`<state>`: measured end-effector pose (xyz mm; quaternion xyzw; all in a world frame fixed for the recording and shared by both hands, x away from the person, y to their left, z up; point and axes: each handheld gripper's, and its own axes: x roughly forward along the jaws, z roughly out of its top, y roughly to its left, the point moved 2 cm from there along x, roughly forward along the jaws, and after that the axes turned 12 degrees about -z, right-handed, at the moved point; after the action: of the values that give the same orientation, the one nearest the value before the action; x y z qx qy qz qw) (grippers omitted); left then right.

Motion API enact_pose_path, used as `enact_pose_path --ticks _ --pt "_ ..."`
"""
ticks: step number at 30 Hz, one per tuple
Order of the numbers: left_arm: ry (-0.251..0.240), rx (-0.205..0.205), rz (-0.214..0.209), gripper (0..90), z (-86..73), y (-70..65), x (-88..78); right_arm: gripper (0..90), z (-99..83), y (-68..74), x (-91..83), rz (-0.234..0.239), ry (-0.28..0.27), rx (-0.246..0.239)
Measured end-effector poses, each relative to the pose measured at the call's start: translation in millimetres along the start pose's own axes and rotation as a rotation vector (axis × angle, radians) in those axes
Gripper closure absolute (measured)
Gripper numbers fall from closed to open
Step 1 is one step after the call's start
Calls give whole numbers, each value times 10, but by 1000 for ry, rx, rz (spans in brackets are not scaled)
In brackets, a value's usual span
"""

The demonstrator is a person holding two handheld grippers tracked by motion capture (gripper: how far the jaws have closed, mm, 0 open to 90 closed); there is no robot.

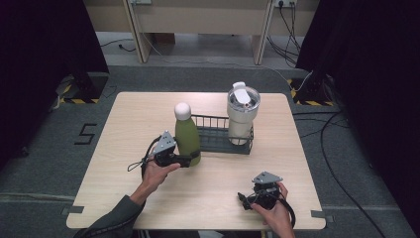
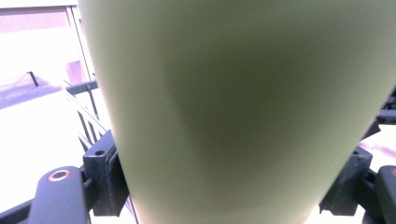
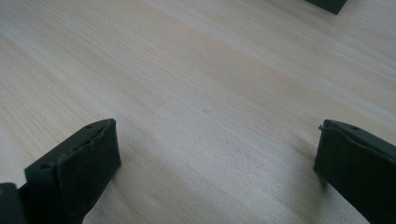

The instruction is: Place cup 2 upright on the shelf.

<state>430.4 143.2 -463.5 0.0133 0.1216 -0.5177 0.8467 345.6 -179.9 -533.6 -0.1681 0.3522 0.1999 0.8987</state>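
Observation:
A green bottle (image 1: 187, 139) with a white round cap stands upright just left of a dark wire rack (image 1: 218, 141) at mid-table. My left gripper (image 1: 190, 159) is shut on the bottle's lower body, jaws on either side of it. In the left gripper view the green bottle (image 2: 233, 107) fills the space between the two jaws, which press against its sides. My right gripper (image 1: 243, 199) rests near the table's front edge at the right, held by a hand. In the right gripper view its jaws stand wide apart over bare wood, and my right gripper (image 3: 210, 163) holds nothing.
A white tumbler (image 1: 241, 114) with a lidded top stands inside the right end of the rack. The light wooden table (image 1: 124, 124) has open surface at the left and front. Dark curtains and floor cables surround the table.

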Motion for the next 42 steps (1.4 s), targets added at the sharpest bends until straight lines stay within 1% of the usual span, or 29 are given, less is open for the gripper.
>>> enact_pose_path --ticks 3,7,11,14,18,21,27,32,36,40,42 --pt "-5 -11 -5 205 90 0 -32 4 0 0 0 0 0 0" --pt "-4 -2 -2 204 199 13 -46 4 0 0 0 0 0 0" --pt "-8 -11 -10 205 321 35 -38 4 0 1 -1 1 0 0" --pt "-6 7 0 205 419 72 -28 4 0 2 -2 1 2 2" --pt "-20 -8 5 204 539 129 -18 4 1 1 -3 2 2 1" --pt "-24 -1 19 204 616 164 -12 4 0 2 -3 1 1 2" --pt "-21 2 22 205 744 225 43 4 1 1 -4 2 3 1" --pt "-10 17 30 204 816 270 138 4 1 -1 -3 1 1 -2" --pt "-12 6 27 204 837 311 206 5 1 -1 -3 1 1 -2" --pt "-25 -8 27 205 863 362 277 4 1 -1 -3 1 1 -1" --pt "-21 -2 27 204 868 388 322 5 1 -1 -3 1 1 -2"
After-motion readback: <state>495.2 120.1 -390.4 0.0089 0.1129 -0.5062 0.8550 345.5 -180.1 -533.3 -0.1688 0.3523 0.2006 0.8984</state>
